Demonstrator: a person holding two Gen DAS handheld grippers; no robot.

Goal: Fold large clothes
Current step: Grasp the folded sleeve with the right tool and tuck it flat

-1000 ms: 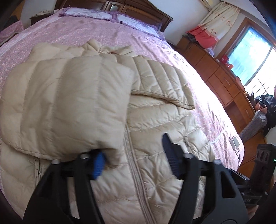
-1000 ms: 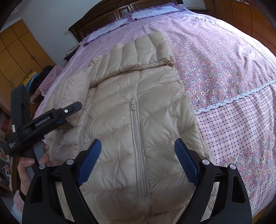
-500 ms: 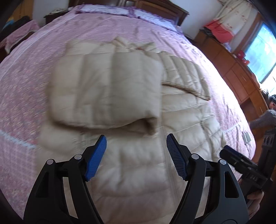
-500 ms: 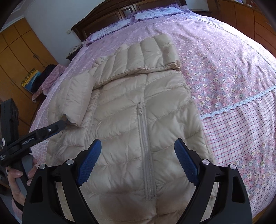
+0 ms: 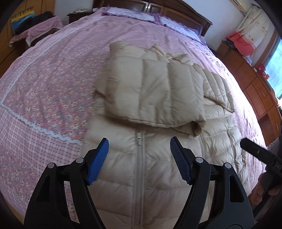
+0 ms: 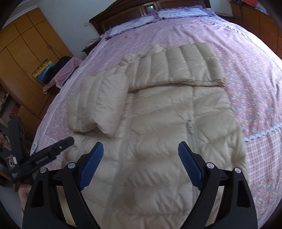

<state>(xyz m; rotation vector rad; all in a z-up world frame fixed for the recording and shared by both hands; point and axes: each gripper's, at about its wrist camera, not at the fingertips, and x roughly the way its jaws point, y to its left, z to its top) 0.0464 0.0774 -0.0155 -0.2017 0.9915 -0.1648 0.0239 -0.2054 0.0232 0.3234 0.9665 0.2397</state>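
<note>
A beige puffer jacket (image 6: 158, 123) lies front up on the bed, zipped, collar toward the headboard. Both sleeves are folded across its chest: one sleeve (image 5: 155, 95) lies flat with its cuff near the centre zip, the other sleeve (image 6: 185, 70) lies across the upper chest. My left gripper (image 5: 138, 141) hovers open over the lower front by a pocket zip, with nothing between its pads. Above the lower body near the centre zip, my right gripper (image 6: 140, 144) is open and empty. In the right wrist view one left finger (image 6: 52, 153) shows beside the jacket's edge.
The bed (image 5: 52, 79) has a pink floral cover, with pillows (image 6: 176, 12) and a dark wooden headboard at the far end. A wooden dresser (image 5: 255, 84) runs along one side under a window. On the other side stand a wardrobe (image 6: 26, 44) and a cloth-draped chair (image 5: 40, 30).
My left gripper has let go of the sleeve cuff, which now rests on the chest, and drawn back toward the hem with its jaws wider. The right gripper has shifted slightly sideways and stayed open.
</note>
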